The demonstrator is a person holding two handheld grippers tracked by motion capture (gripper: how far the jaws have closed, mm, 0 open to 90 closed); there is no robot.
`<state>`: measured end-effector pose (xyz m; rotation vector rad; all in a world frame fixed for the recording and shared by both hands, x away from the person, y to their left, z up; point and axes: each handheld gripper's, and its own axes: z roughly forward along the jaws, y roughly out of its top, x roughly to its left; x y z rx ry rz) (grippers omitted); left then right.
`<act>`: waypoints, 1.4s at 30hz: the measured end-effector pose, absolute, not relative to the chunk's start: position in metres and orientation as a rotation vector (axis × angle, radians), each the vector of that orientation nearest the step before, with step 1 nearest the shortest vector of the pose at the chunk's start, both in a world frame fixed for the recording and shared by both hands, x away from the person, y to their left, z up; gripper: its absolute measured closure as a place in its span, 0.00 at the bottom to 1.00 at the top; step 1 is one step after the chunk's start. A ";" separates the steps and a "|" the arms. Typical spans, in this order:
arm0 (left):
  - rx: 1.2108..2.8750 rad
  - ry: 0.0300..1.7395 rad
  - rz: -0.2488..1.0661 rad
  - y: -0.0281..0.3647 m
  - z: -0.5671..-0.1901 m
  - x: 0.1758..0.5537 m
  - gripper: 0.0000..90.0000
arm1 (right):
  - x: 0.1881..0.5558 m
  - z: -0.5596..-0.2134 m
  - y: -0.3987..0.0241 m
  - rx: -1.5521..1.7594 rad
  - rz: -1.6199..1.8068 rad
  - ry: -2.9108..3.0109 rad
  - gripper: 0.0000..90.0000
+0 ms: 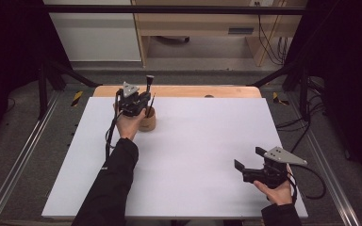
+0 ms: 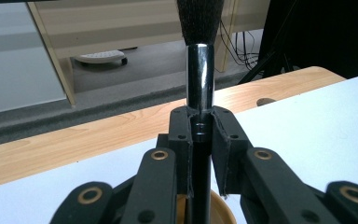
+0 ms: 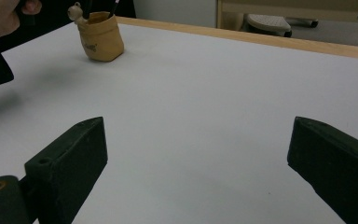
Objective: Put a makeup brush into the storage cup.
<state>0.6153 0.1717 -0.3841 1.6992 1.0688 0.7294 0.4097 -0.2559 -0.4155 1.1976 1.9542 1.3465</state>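
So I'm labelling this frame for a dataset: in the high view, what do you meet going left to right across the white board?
Left hand-held gripper shut on a brush → tan holder just right of that hand → bare white board → right hand-held gripper, jaws open.

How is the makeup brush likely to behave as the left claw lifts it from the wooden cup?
The brush looks stiff and light. Its shiny metal ferrule may slip between the left claw pads. The small cup might tip if tugged.
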 end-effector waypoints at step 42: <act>1.794 1.100 0.695 0.174 -0.421 0.612 0.87 | 0.410 -0.416 -0.253 1.193 1.347 1.960 0.06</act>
